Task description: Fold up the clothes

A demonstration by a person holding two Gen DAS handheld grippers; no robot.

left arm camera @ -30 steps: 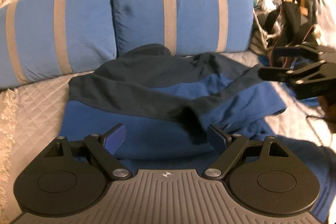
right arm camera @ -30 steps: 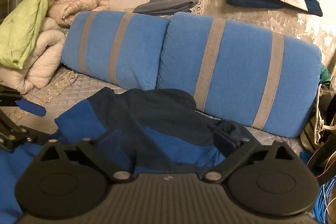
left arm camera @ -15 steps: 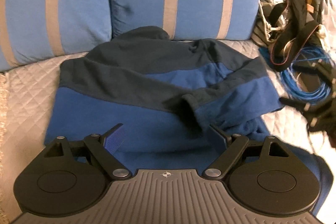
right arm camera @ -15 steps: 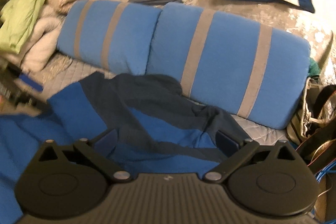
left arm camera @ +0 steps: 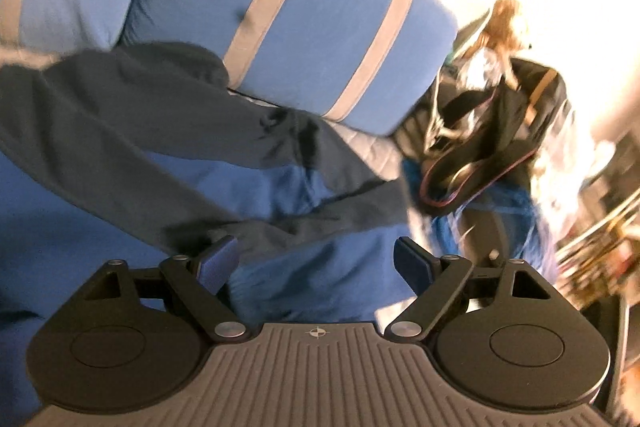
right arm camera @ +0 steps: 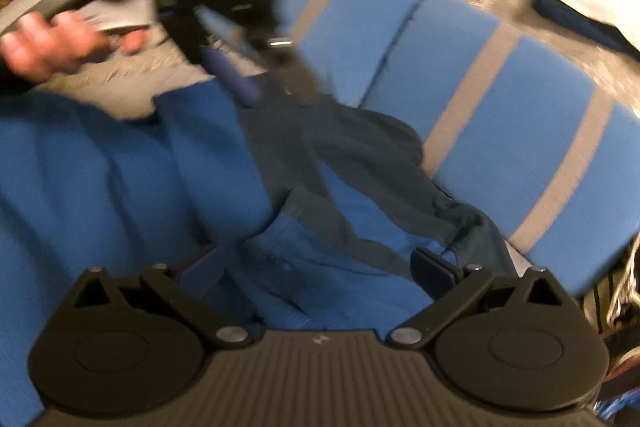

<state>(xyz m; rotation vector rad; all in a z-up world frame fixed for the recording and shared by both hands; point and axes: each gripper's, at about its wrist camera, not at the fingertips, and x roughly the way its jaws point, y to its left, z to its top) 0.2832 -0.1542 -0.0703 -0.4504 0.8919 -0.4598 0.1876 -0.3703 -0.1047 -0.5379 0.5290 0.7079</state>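
Blue sweatshirt (left arm camera: 312, 267) spread on quilted cover (left arm camera: 368, 143), against striped cushions (left arm camera: 304, 19).

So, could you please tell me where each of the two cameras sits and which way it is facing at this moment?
Left wrist: sits on the left tool, looking down and forward over the blue and dark grey sweatshirt toward a striped blue cushion and a black bag; only its own open fingers show.
Right wrist: sits on the right tool, fingers open, facing the same sweatshirt and cushions; the person's hand holding the left tool shows upper left.
Shared: the sweatshirt and the striped cushion.
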